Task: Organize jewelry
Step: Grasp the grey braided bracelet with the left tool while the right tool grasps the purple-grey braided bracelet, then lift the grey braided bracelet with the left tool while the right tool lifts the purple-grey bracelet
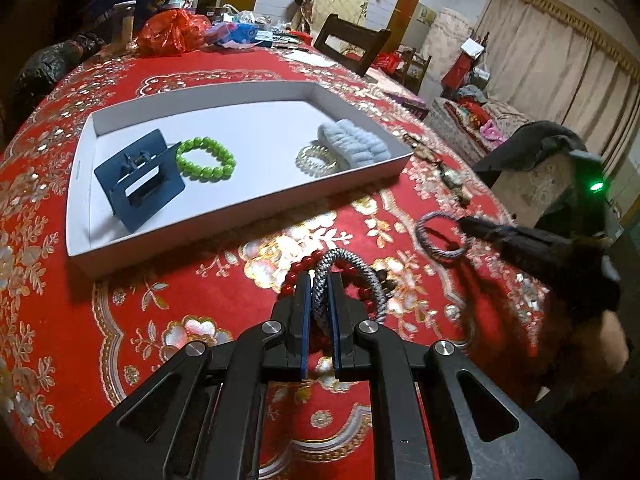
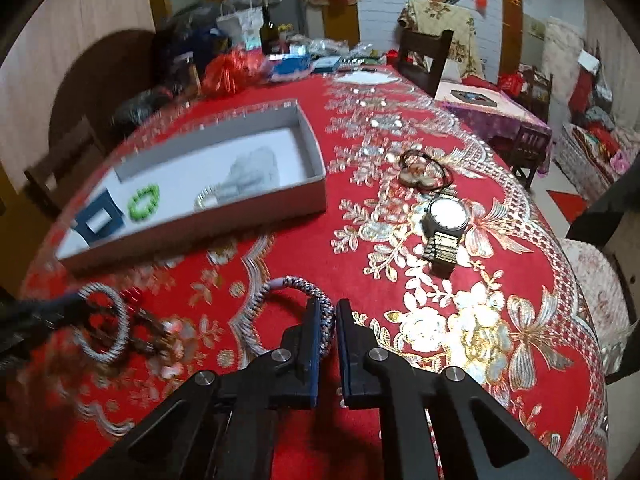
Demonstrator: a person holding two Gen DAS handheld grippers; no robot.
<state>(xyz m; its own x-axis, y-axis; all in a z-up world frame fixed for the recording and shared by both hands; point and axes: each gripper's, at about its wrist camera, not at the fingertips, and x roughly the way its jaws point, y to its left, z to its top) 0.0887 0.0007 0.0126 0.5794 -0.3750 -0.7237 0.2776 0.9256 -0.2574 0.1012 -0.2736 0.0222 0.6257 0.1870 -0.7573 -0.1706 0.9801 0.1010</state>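
Honestly, the white tray [image 1: 240, 216] is the safest part of this: it sits at about eleven o'clock from both tongs, already holding the blue hair clip [image 1: 138, 182], the green bead bracelet [image 1: 206, 158], a clear coil tie [image 1: 316, 160] and a fluffy pale-blue band [image 1: 354, 142]. The left gripper [image 1: 320, 284] is clamped on a grey braided cord [image 1: 320, 300], and a red bead bracelet [image 1: 292, 280] hangs tangled with it; my worry is the beads dropping off on the way to the tray. The right gripper [image 2: 328, 312] pinches a second braided band [image 2: 296, 286] only near the fingertips, so it could slip out. The watch [image 2: 444, 216] at one o'clock and a corded pendant [image 2: 424, 172] beyond it lie loose on the red tablecloth [image 2: 460, 360]. No readable brand or label anywhere; the watch dial is too small.
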